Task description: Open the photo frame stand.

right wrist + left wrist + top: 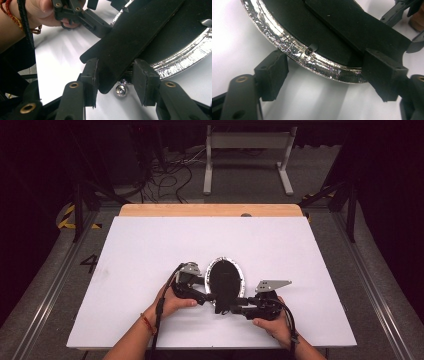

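An oval frame [225, 279] with a black back and a shiny silver rim [294, 50] lies face down in the middle of the white table [150, 245]. A black flat strut [135, 42] runs across its back. My right gripper [117, 80] is shut on the strut's lower end, one pad pressed on each side, just above a small silver screw head [121, 90]. My left gripper [325, 75] is at the frame's near left edge. Its pads flank a stretch of the rim, which passes just over them, and they do not press on it. In the high view, both grippers [207, 295] [227, 309] meet at the frame's near end.
A small clip with a screw [310, 49] sits on the rim's inner edge. A hand with a red cord at the wrist [42, 12] holds the left gripper. A wooden strip [210, 210] borders the table's far edge. Cables and a white stand [247, 155] are on the floor beyond.
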`<action>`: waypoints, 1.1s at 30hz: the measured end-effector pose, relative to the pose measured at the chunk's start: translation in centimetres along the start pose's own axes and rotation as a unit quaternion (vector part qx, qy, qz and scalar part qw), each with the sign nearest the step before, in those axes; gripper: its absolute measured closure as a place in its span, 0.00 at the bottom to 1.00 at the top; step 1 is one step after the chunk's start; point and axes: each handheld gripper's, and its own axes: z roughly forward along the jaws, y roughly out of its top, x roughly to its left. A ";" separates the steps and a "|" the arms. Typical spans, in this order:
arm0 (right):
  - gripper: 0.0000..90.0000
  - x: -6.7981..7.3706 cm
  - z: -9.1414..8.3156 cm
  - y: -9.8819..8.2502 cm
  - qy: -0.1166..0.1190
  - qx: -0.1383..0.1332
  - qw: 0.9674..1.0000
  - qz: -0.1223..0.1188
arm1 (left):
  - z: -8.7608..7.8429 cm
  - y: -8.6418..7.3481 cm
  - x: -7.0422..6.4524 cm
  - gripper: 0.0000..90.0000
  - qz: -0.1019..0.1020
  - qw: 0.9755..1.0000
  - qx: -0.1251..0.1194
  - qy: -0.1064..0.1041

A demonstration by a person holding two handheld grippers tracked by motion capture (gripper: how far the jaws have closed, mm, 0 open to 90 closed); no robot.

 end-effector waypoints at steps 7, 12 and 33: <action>0.64 0.1 0.0 0.0 -0.004 0.002 1.000 -0.011 | -0.6 -0.2 0.1 0.38 0.017 1.000 0.000 -0.002; 0.64 -0.1 -0.1 0.1 -0.009 -0.002 1.000 -0.017 | -0.9 -0.2 -0.1 0.48 0.020 1.000 -0.012 0.016; 0.64 0.0 -0.2 0.3 -0.020 -0.009 0.997 -0.069 | -0.5 0.5 -0.5 0.35 0.035 0.998 -0.026 0.039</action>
